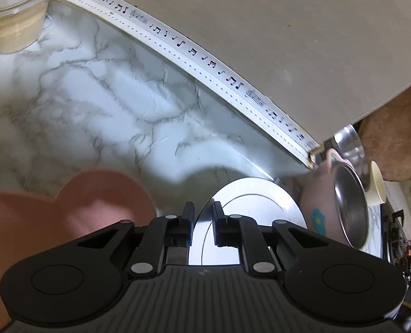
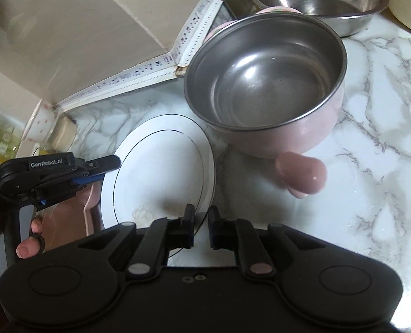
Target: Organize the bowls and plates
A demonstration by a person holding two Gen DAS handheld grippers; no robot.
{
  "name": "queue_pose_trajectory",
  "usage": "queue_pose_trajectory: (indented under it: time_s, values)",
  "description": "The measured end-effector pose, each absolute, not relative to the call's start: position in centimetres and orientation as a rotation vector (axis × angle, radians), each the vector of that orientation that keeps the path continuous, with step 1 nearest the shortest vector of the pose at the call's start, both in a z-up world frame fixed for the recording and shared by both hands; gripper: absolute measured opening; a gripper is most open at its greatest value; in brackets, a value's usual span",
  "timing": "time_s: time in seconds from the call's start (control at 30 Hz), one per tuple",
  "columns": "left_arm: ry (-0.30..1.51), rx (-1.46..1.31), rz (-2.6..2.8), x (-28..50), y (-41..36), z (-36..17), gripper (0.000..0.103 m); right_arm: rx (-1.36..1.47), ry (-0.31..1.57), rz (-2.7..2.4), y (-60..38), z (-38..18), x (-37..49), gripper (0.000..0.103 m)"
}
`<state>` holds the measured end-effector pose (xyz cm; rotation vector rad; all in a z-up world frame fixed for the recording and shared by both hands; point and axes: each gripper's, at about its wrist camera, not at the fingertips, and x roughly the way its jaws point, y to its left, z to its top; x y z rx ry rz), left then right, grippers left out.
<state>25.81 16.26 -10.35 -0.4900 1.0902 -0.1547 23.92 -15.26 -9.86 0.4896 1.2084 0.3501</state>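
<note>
Left wrist: our left gripper [image 1: 203, 216] is clamped on the round white black-ringed plate [image 1: 250, 208]'s rim; pink steel-lined bowl [image 1: 341, 211] at 3 o'clock.

Right wrist: right gripper [image 2: 200, 219] pinches the same plate's rim at 5 o'clock. Best lift level with both hands in sync, clearing the bowl at 1 o'clock.

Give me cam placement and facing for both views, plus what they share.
Left wrist: on the left gripper, angled down at the white plate rim between its fingers; pink dish at left. No hand visible.
Right wrist: on the right gripper, angled down at the same plate's opposite rim; shows the left gripper and the person's hand.
Shared: plate, pink-walled steel bowl, marble counter.
</note>
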Motion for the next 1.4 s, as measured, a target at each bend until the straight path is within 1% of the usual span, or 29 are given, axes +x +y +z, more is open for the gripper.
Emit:
queue_pose_trajectory:
  time_s: [0.63, 0.93, 1.17, 1.4]
  values:
    - [1.055, -0.575, -0.123, 19.2, 17.4, -6.1, 0.010, 0.454, 1.239, 0.517, -16.5, -6.5, 23.9, 0.008]
    - [1.029, -0.602, -0.093, 14.5, 18.4, -4.2, 0.010, 0.418, 1.265, 0.601, -15.7, -4.9, 22.1, 0.008]
    - [1.027, -0.621, -0.051, 10.1, 18.4, -4.2, 0.010, 0.362, 1.289, 0.656, -14.5, -4.3, 20.3, 0.008]
    - [1.033, -0.650, -0.002, 6.6, 18.7, -5.5, 0.010, 0.319, 1.327, 0.704, -13.8, -5.0, 18.5, 0.008]
